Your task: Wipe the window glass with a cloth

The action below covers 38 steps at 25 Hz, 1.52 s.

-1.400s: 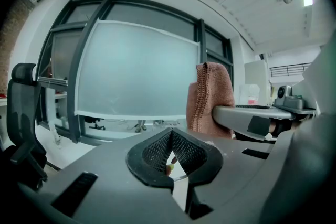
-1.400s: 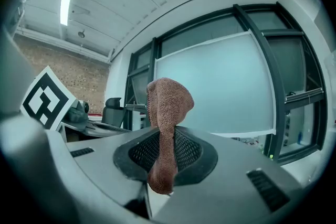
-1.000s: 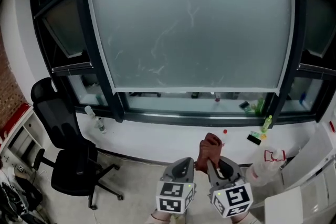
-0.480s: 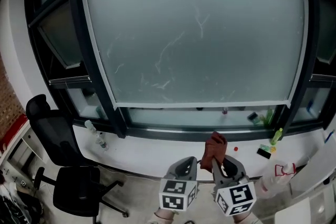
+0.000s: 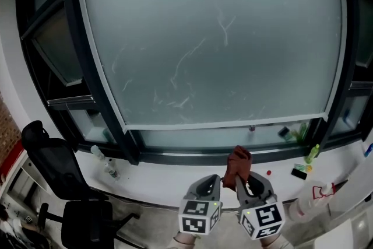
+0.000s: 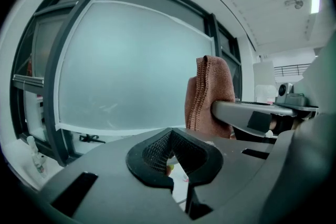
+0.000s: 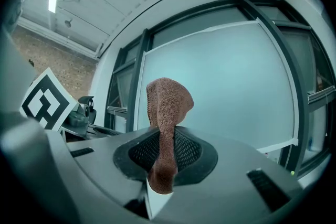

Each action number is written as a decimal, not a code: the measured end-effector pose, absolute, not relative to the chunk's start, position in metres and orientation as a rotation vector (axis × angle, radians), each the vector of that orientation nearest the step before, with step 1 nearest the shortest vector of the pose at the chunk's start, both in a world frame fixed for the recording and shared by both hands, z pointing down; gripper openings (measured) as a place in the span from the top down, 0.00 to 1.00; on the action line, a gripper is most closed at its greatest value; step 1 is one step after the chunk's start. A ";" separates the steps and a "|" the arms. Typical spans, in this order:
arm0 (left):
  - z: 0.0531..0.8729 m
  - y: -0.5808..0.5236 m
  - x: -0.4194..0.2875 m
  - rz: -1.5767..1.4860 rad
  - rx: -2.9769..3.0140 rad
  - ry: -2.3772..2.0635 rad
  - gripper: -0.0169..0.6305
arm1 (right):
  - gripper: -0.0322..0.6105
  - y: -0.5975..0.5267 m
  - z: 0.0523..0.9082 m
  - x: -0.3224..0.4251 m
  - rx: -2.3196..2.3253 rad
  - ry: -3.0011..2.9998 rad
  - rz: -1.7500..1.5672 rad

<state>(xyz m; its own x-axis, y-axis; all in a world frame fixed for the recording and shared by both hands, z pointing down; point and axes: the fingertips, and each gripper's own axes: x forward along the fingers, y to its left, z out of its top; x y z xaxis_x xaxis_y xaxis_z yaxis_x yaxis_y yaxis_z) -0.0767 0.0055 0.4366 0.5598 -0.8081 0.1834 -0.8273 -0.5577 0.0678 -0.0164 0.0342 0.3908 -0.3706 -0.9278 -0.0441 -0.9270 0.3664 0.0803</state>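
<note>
A large frosted window pane (image 5: 215,38) with faint white streaks fills the head view, framed in dark metal. My right gripper (image 5: 242,176) is shut on a brown cloth (image 5: 236,164), which sticks up from the jaws below the pane's lower edge. In the right gripper view the cloth (image 7: 167,113) stands upright between the jaws in front of the glass (image 7: 231,92). My left gripper (image 5: 211,182) sits just left of it, jaws together with nothing in them. The left gripper view shows the cloth (image 6: 209,92) to its right and the glass (image 6: 126,71) ahead.
A white sill (image 5: 175,175) runs under the window, with a small bottle (image 5: 100,157) at left, a green bottle (image 5: 313,154) and small dark items at right. A black office chair (image 5: 64,183) stands lower left. A spray bottle (image 5: 312,198) sits lower right.
The view has drawn closer to the window and tilted up, so the pane looks larger. Both grippers and the cloth have risen slightly toward the sill.
</note>
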 end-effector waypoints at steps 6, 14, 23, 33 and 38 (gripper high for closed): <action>0.436 -0.026 -0.077 0.187 2.635 -1.377 0.97 | 0.87 0.004 0.394 -0.013 1.779 -2.563 -0.122; 0.436 -0.081 -0.067 0.179 2.637 -1.390 0.97 | 0.87 -0.054 0.395 -0.009 1.746 -2.588 -0.124; 0.429 -0.163 -0.052 0.172 2.613 -1.443 0.97 | 0.88 -0.140 0.382 0.008 1.685 -2.626 -0.181; 0.402 -0.258 -0.031 0.172 2.627 -1.494 0.97 | 0.87 -0.236 0.358 0.028 1.636 -2.639 -0.234; 0.375 -0.300 -0.024 0.144 2.640 -1.530 0.97 | 0.88 -0.280 0.344 0.035 1.621 -2.660 -0.251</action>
<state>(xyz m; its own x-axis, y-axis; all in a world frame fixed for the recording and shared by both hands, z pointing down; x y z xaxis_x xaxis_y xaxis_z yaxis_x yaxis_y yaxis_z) -0.0238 -0.3003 0.3754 0.4950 -0.8599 0.1250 -0.8681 -0.4956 0.0283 0.0350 -0.2795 0.3441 -0.4616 -0.8844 -0.0695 -0.8817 0.4488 0.1454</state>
